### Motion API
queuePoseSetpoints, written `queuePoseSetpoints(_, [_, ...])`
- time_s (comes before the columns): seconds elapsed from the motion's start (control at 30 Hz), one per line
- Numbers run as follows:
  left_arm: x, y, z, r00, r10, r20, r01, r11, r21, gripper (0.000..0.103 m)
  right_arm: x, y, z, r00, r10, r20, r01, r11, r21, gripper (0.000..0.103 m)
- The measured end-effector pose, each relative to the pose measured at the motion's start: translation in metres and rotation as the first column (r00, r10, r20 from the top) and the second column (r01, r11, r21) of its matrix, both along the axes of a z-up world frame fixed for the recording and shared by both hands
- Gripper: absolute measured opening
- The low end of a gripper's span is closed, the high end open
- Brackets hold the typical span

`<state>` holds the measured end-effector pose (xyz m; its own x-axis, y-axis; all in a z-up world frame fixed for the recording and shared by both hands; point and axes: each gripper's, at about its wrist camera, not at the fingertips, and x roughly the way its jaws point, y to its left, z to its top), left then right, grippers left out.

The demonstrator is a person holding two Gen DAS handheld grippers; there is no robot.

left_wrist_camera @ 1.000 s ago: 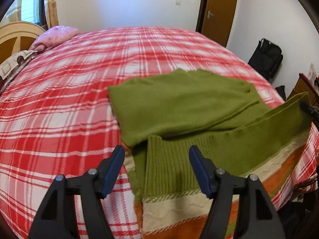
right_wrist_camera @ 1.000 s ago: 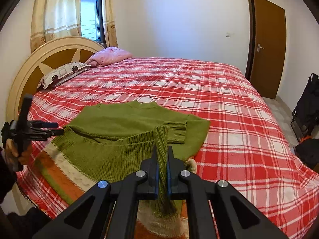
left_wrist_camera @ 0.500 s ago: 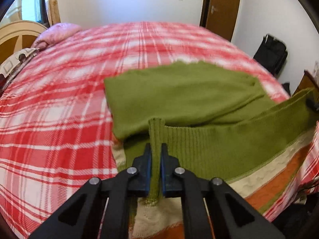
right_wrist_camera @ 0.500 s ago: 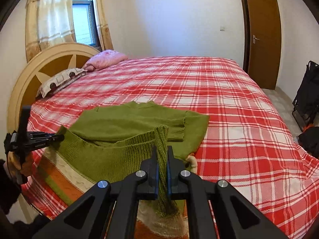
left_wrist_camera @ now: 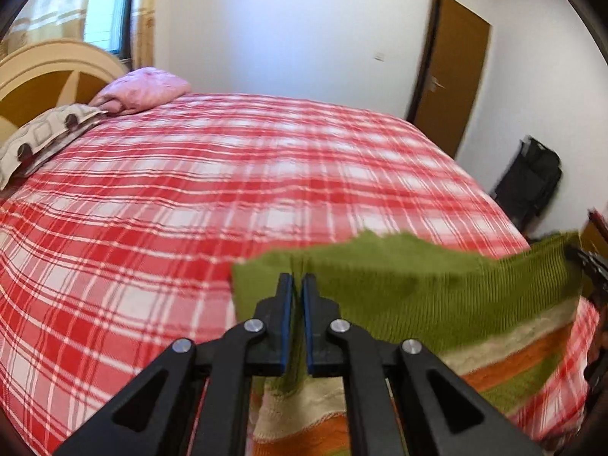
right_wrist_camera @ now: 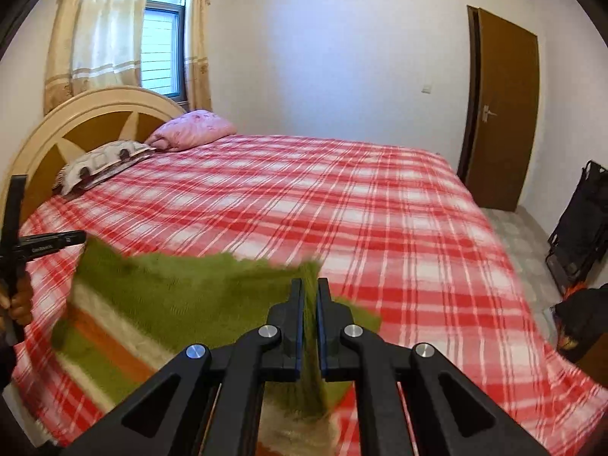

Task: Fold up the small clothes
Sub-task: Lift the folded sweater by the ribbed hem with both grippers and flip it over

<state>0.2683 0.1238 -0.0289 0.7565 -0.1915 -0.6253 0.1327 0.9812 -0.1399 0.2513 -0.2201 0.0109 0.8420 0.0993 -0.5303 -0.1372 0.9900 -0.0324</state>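
A green knit sweater with cream and orange stripes near its ribbed hem is lifted off the red plaid bed. My left gripper is shut on the hem's left corner, with green knit pinched between the blue pads. My right gripper is shut on the other corner of the sweater, which stretches between the two as a raised, blurred band. The right gripper's tip shows at the far right of the left wrist view. In the right wrist view the left gripper and the hand holding it show at the far left.
A pink pillow and a patterned pillow lie by the cream headboard. A brown door stands at the back right. Black bags sit on the floor right of the bed. A curtained window is behind the headboard.
The left gripper closed on the sweater's hem. Both grippers then rose and carried the hem up and forward over the folded part, so the sweater now hangs between them.
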Motion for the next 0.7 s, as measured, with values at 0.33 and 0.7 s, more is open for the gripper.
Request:
queuePoseSetpoints(0.33, [0.042,0.009,-0.023,0.996,0.007,-0.085,-0.005,1.0,0.024,0.007,0.032,-0.036,-0.034,0.998,-0.023,-0.054,0.035,0.973,0.227,0.005])
queuePoseSetpoints(0.7, [0.028,-0.017,-0.074,0.972,-0.124,-0.198,0.139,0.988,0.067,0.058,0.017,-0.074,-0.071,0.974,0.064,-0.217,0.073,0.818,0.57,0.039])
